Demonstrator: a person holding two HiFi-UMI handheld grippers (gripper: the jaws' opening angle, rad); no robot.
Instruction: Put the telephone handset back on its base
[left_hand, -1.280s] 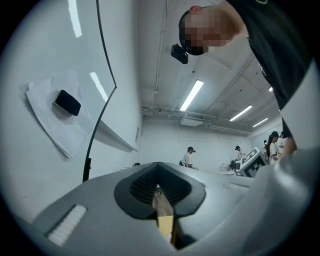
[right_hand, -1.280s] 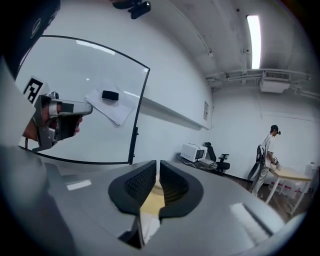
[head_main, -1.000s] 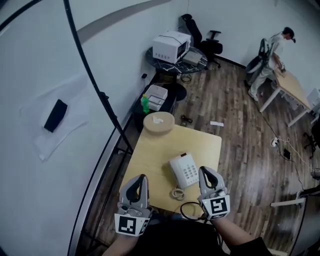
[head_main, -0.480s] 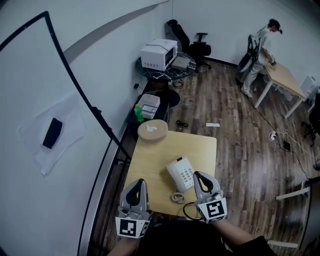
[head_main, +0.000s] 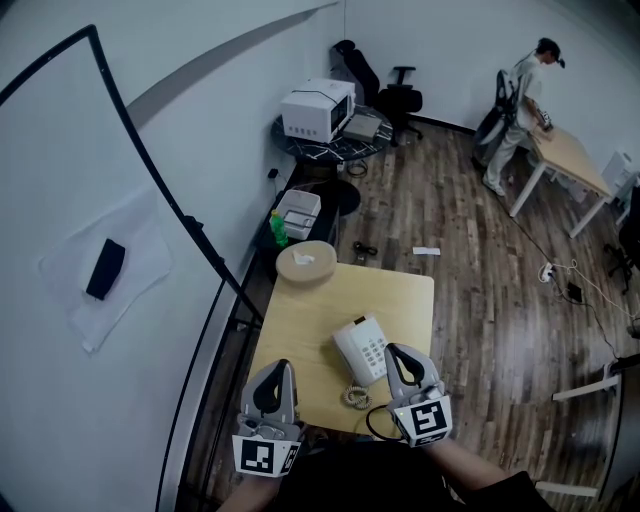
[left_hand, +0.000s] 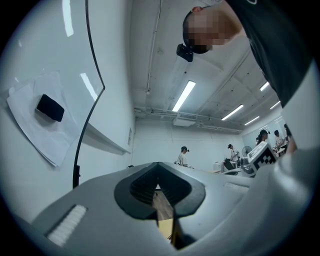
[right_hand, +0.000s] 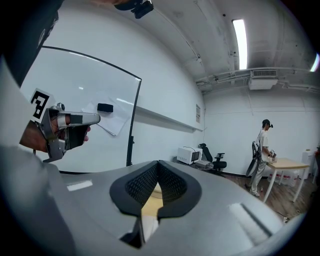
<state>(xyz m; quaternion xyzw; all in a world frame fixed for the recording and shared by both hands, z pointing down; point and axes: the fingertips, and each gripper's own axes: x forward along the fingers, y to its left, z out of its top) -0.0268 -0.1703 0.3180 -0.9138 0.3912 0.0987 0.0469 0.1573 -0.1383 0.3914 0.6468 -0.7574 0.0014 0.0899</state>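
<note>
A white telephone (head_main: 362, 348) with a keypad rests near the front of the light wooden table (head_main: 300, 320). Its handset seems to lie along the left side of the base, though it is too small to be sure. The coiled cord (head_main: 354, 396) hangs at the table's front edge. My right gripper (head_main: 398, 352) is held just right of the phone, shut and holding nothing, its jaws meeting at the tip (right_hand: 158, 162). My left gripper (head_main: 281, 365) hovers over the table's front left corner, also shut and holding nothing (left_hand: 158, 164).
A round wooden disc (head_main: 307, 262) lies at the table's far left corner. A whiteboard (head_main: 90, 200) on a black stand runs along the left. Beyond the table are a box (head_main: 297, 212), a green bottle (head_main: 277, 228), a printer (head_main: 317, 108) and an office chair (head_main: 400, 95). A person (head_main: 525, 90) stands at a far desk (head_main: 570, 160).
The head view shifted early in the second, so the room slid leftward in the picture. Both grippers stay shut near the table's front edge, with little movement relative to the phone.
</note>
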